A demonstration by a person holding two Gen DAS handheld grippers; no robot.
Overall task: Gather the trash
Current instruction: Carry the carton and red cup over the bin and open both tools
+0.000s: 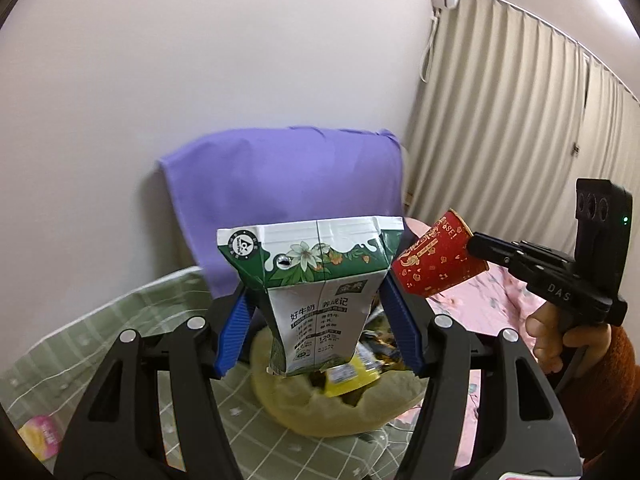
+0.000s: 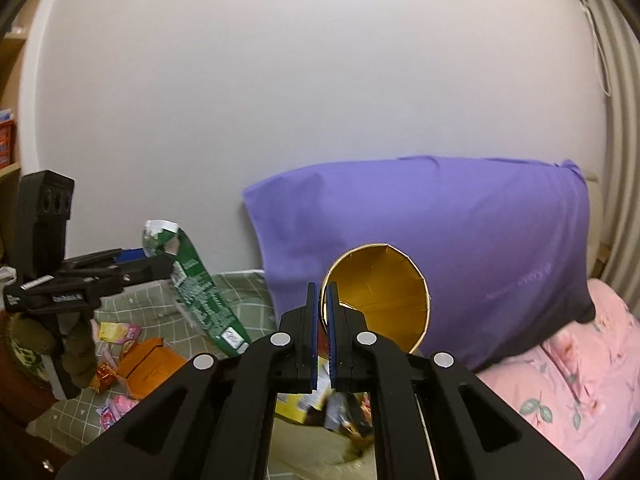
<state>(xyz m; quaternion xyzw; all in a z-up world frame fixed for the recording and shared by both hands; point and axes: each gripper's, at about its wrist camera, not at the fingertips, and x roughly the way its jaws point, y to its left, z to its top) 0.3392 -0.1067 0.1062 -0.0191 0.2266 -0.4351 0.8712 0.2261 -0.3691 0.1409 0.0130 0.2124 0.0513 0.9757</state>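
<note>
White wall (image 1: 200,80) fills the background of both views, with beige pleated curtains (image 1: 520,120) to one side and a bed below it covered partly by a green checked sheet (image 1: 80,340) and partly by a pink floral sheet (image 2: 560,380). Against the wall leans a large purple pillow (image 2: 440,240). On the bed sits a pale yellow bag (image 1: 340,412), open at the top, with a yellow packet and dark wrappers inside it. Just above this bag, the left gripper (image 1: 316,320) has its blue pads (image 1: 234,332) clamped on the sides of a flattened green and white milk carton (image 1: 316,288), which is held upright over the opening. Beside the carton, touching or nearly touching its upper corner, the right gripper (image 2: 322,320) has its fingers pressed together on the rim of a red paper cup with gold patterns (image 1: 436,256); the cup lies tilted, its gold inside (image 2: 384,292) facing the right wrist camera. Further off on the green sheet lie an orange flat box (image 2: 152,368) and several small pink and yellow snack wrappers (image 2: 120,332).
</note>
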